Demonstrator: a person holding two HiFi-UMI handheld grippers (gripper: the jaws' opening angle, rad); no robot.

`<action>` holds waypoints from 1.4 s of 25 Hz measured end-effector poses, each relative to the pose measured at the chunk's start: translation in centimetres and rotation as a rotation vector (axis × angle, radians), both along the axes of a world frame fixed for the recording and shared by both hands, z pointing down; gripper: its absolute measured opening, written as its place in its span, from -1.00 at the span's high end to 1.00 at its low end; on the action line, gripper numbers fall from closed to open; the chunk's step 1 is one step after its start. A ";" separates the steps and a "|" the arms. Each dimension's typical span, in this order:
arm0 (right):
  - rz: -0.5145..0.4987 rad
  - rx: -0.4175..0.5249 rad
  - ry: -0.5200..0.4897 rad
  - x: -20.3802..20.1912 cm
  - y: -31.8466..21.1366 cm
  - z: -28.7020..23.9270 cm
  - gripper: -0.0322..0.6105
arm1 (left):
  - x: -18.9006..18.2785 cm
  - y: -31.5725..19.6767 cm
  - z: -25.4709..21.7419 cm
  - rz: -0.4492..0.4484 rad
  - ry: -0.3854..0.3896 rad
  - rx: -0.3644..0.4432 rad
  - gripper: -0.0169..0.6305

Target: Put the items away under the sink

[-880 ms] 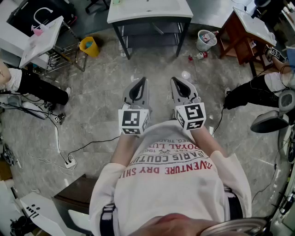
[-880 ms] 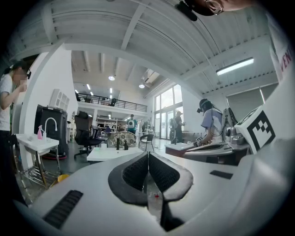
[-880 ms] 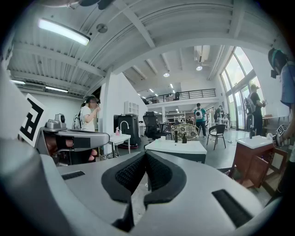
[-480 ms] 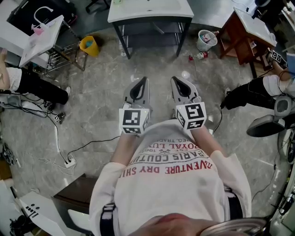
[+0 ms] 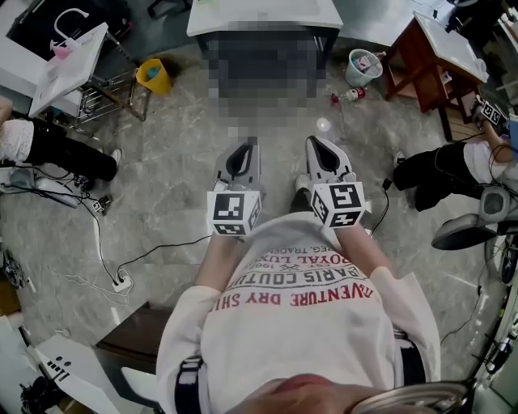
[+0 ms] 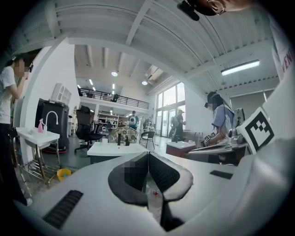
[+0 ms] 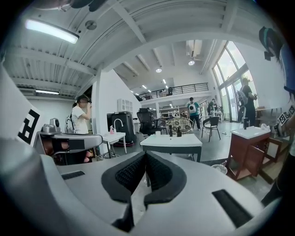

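I hold both grippers side by side at waist height above the stone floor. My left gripper (image 5: 248, 145) is shut with nothing in it; in the left gripper view its pads (image 6: 147, 156) meet at the tip. Level with it, my right gripper (image 5: 312, 143) is also shut and empty, its pads (image 7: 145, 155) pressed together. Ahead stands the white-topped sink stand (image 5: 267, 14) on dark legs; both gripper views show it (image 6: 115, 149) (image 7: 171, 140), with dark bottles (image 7: 170, 130) on top. A small bottle (image 5: 348, 97) lies on the floor to the right of the stand.
A white bin (image 5: 362, 69) holding items stands by a brown wooden table (image 5: 441, 52) at the right. A yellow bucket (image 5: 151, 75) and a wire rack sit at the left, under another white sink unit (image 5: 69, 65). Cables (image 5: 105, 242) run over the floor. People sit at both sides.
Both grippers stay shut and side by side. The sink stand has slid slightly up in the head view, and the seated person at the right has shifted.
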State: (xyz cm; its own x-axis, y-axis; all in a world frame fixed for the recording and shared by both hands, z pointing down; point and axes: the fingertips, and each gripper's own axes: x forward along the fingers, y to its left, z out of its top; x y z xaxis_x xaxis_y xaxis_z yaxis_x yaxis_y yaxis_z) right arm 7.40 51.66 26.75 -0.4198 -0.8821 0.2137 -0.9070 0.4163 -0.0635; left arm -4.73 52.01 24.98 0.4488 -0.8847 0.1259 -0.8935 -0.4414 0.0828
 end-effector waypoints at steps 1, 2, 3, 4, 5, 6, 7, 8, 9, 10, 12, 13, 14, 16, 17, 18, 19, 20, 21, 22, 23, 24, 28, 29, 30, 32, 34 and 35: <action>0.002 -0.009 -0.001 0.2 -0.6 0.4 0.82 | 0.2 -0.6 0.3 0.002 0.001 -0.004 0.88; 0.004 -0.016 -0.003 0.5 -1.4 0.8 0.82 | 0.4 -1.2 0.7 0.004 0.000 -0.009 0.88; 0.005 -0.021 -0.004 0.7 -2.1 1.2 0.82 | 0.7 -2.0 1.3 0.005 -0.002 -0.018 0.88; 0.005 -0.026 -0.005 0.9 -2.9 1.6 0.82 | 0.9 -2.8 1.8 0.004 -0.004 -0.029 0.88; 0.004 -0.031 -0.006 1.2 -3.8 2.0 0.82 | 1.1 -3.7 2.3 0.002 -0.006 -0.039 0.88; 0.001 -0.034 -0.008 1.4 -4.8 2.2 0.82 | 1.2 -4.6 2.6 -0.002 -0.008 -0.046 0.88; -0.003 -0.036 -0.010 1.5 -5.9 2.4 0.82 | 1.3 -5.6 2.8 -0.006 -0.010 -0.048 0.88; -0.007 -0.037 -0.013 1.7 -7.2 2.6 0.82 | 1.5 -6.8 2.8 -0.011 -0.012 -0.047 0.88; -0.012 -0.039 -0.016 1.8 -8.5 2.7 0.82 | 1.6 -8.0 2.8 -0.017 -0.016 -0.046 0.88; -0.017 -0.042 -0.020 2.0 -9.9 2.8 0.82 | 1.7 -9.3 2.8 -0.024 -0.021 -0.047 0.88; -0.031 -0.050 -0.033 2.4 -13.0 2.7 0.82 | 2.0 -12.0 2.7 -0.038 -0.032 -0.055 0.88; -0.039 -0.052 -0.038 2.6 -14.8 2.5 0.82 | 2.3 -13.5 2.5 -0.045 -0.038 -0.056 0.88; -0.049 -0.052 -0.042 3.0 -16.6 2.2 0.82 | 2.7 -15.2 2.1 -0.053 -0.043 -0.054 0.88; -0.070 -0.047 -0.040 3.8 -20.4 1.6 0.82 | 3.5 -18.5 1.4 -0.068 -0.050 -0.043 0.88; -0.082 -0.043 -0.037 4.1 -22.2 1.3 0.82 | 3.8 -20.2 1.1 -0.078 -0.051 -0.038 0.88; -0.094 -0.041 -0.034 4.4 -23.9 1.1 0.82 | 4.1 -21.9 0.9 -0.090 -0.050 -0.035 0.88; -0.107 -0.038 -0.030 4.6 -25.6 1.0 0.82 | 4.3 -23.6 0.8 -0.101 -0.049 -0.033 0.88; -0.119 -0.036 -0.028 4.8 -27.3 0.8 0.82 | 4.5 -25.3 0.6 -0.111 -0.049 -0.031 0.88; -0.130 -0.034 -0.027 5.1 -29.1 0.7 0.82 | 4.8 -27.0 0.4 -0.119 -0.050 -0.028 0.88; -0.139 -0.033 -0.026 5.3 -30.8 0.6 0.82 | 5.1 -28.6 0.2 -0.126 -0.052 -0.025 0.88; -0.146 -0.032 -0.026 5.7 -32.5 0.5 0.82 | 5.5 -30.1 0.1 -0.132 -0.054 -0.022 0.88; -0.153 -0.033 -0.026 6.0 -34.0 0.4 0.82 | 5.9 -31.5 0.1 -0.138 -0.054 -0.022 0.88; -0.163 -0.041 -0.035 7.3 -38.8 0.7 0.82 | 7.1 -36.1 0.7 -0.154 -0.047 -0.045 0.88; -0.160 -0.048 -0.040 7.6 -40.0 0.9 0.82 | 7.4 -37.1 0.9 -0.153 -0.046 -0.053 0.88; -0.156 -0.056 -0.046 7.9 -41.0 1.1 0.82 | 7.6 -38.0 1.1 -0.151 -0.046 -0.059 0.88; -0.151 -0.068 -0.052 8.2 -42.6 1.6 0.82 | 7.9 -39.6 1.4 -0.151 -0.048 -0.066 0.88; -0.151 -0.072 -0.056 8.3 -44.2 1.9 0.82 | 7.8 -41.3 1.7 -0.153 -0.054 -0.070 0.88; -0.151 -0.072 -0.059 8.2 -45.0 2.0 0.82 | 7.7 -42.1 1.8 -0.152 -0.057 -0.071 0.88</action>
